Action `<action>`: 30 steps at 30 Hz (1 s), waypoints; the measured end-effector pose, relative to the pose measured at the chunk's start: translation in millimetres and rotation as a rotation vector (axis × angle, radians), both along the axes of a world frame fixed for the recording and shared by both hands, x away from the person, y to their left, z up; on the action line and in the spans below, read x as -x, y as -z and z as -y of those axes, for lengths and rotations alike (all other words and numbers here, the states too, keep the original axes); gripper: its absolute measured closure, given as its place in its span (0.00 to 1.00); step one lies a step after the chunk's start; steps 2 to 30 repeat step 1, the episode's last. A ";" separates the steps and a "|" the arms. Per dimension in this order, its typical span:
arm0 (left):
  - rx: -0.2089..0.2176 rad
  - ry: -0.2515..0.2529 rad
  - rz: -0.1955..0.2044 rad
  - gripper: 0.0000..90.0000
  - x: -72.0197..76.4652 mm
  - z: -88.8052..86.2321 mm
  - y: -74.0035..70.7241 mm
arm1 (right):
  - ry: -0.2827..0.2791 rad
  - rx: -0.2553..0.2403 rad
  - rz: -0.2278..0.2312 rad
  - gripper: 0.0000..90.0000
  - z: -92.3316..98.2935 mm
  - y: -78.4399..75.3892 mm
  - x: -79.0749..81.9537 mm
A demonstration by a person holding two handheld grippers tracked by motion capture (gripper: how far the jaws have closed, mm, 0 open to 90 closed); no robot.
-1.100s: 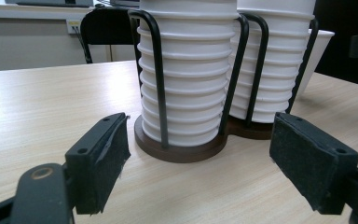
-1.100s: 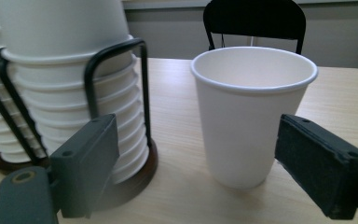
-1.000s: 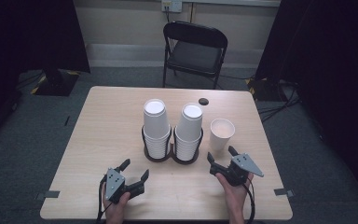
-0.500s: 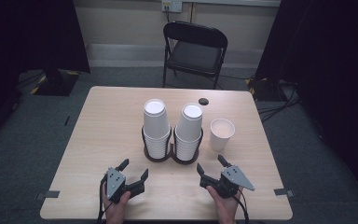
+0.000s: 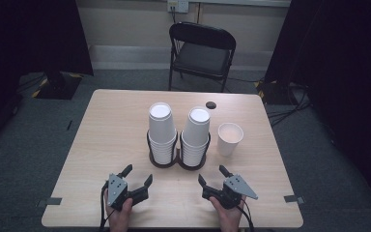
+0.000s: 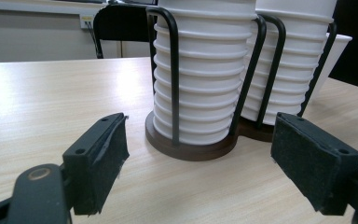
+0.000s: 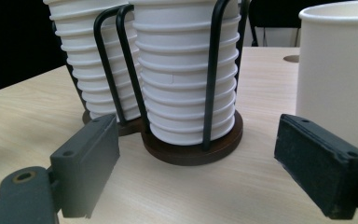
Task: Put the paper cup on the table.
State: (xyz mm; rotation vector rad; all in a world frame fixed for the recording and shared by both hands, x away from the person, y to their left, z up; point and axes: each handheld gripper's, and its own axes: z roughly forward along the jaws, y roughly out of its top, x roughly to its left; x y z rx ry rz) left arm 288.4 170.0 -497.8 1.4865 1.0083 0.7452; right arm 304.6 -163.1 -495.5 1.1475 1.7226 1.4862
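Note:
Two stacks of white paper cups stand upside down in a black wire double holder [image 5: 178, 162] at the table's middle: the left stack [image 5: 161, 130] and the right stack [image 5: 196, 134]. A single white cup [image 5: 230, 138] stands upright just right of the holder. My left gripper [image 5: 136, 177] rests open near the front edge, below the left stack [image 6: 200, 70]. My right gripper [image 5: 211, 176] is open too, below the right stack [image 7: 186, 70], with the single cup [image 7: 338, 70] at its right. Nothing lies between either pair of jaws.
A small dark round disc [image 5: 211, 105] lies on the wooden table [image 5: 106, 130] behind the cups. A black folding chair [image 5: 200, 50] stands beyond the far edge. Tape marks sit on the grey floor at both front corners.
My right gripper has drawn back from beside the single cup toward the front edge and a little left. The left gripper has barely moved.

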 end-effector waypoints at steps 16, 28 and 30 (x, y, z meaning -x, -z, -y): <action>-0.006 0.000 0.001 0.20 0.2 -0.5 -0.1 | 0.008 0.008 0.004 0.15 -0.7 0.1 0.4; -0.006 0.000 0.001 0.20 0.2 -0.5 -0.1 | 0.008 0.008 0.004 0.15 -0.7 0.1 0.4; -0.006 0.000 0.001 0.20 0.2 -0.5 -0.1 | 0.008 0.008 0.004 0.15 -0.7 0.1 0.4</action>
